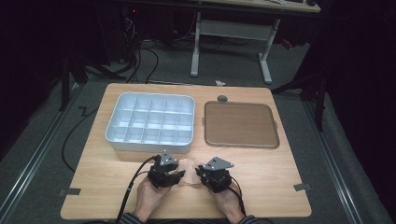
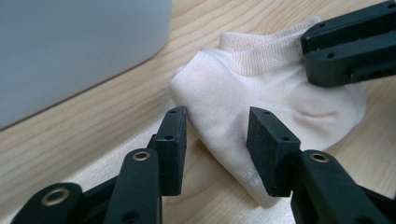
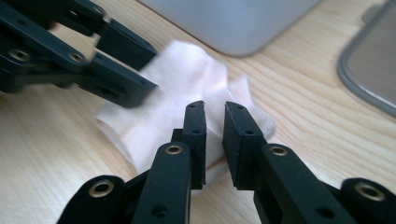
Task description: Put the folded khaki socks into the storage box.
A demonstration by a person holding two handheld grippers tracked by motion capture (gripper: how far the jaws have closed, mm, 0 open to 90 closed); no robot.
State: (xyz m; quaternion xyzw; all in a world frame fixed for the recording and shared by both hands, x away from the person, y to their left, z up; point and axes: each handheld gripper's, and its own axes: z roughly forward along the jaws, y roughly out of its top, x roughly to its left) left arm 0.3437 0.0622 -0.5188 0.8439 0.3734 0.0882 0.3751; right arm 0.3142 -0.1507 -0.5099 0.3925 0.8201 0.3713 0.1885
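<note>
Pale woodgrain table [image 1: 261, 177] bears a soft ribbed sock [image 2: 261, 93], both grippers' jaws parted around it.

A light wooden table [image 1: 116, 186] carries a pale compartmented tray [image 1: 150, 122] at the back left, a brown flat tray [image 1: 241, 124] just beside it on the right, a small dark round thing [image 1: 222, 98], perhaps a knob, behind that, and a cream sock [image 1: 190, 169] near the front edge.
</note>
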